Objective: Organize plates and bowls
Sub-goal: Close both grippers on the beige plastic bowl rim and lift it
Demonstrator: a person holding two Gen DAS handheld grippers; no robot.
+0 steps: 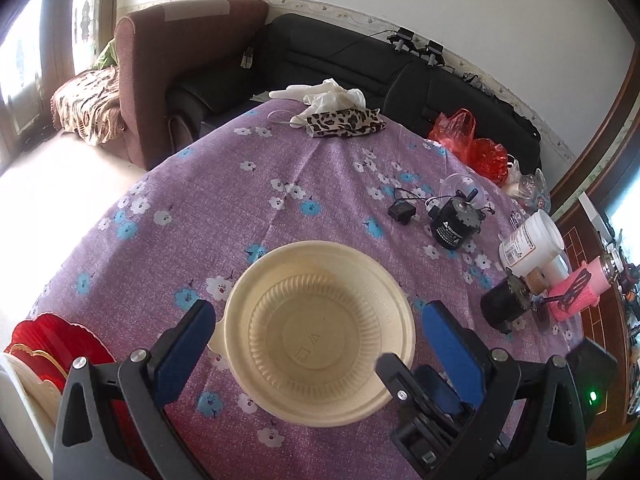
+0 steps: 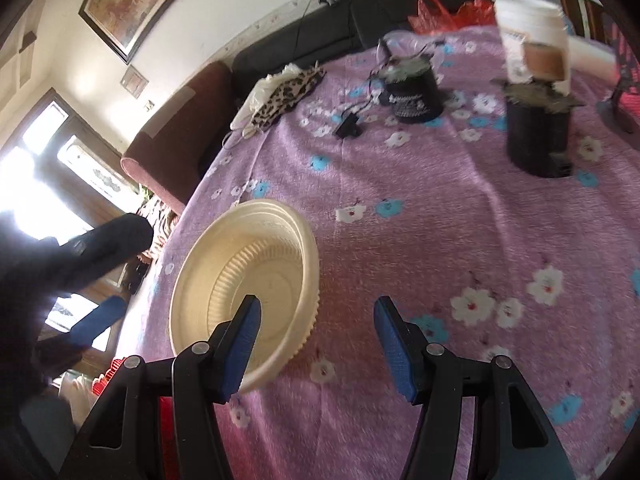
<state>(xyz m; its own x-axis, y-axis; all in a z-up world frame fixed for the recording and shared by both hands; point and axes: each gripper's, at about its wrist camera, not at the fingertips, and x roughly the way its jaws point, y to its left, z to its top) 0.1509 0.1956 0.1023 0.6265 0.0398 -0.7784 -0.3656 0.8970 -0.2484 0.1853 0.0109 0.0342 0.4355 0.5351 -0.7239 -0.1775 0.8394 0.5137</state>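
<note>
bowl [image 1: 320,332]: one, cream, on purple surface [image 1: 280,184] near its left edge — open cloth beyond | left gripper [image 1: 316,330]: spread, straddling bowl | right gripper [image 2: 316,340]: spread — one finger over bowl's rim

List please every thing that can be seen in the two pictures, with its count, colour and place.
bowl: one, cream, on the tablecloth near the grippers
plates: a stack, red and cream, at the near left edge; count cannot be told
tablecloth: one, purple with white and blue flowers, over the table
leopard-print cloth: one, brown and black, far end of the table
gloves: white, behind that cloth; count unclear
plastic bag: one, red, far right edge
black cylinders: two, right side
jar: one, white, right side
armchair: one, brown, beyond the table
sofa: one, black, along the wall
left gripper: open, pads on either side of the bowl
right gripper: open, one pad over the bowl's rim
</note>
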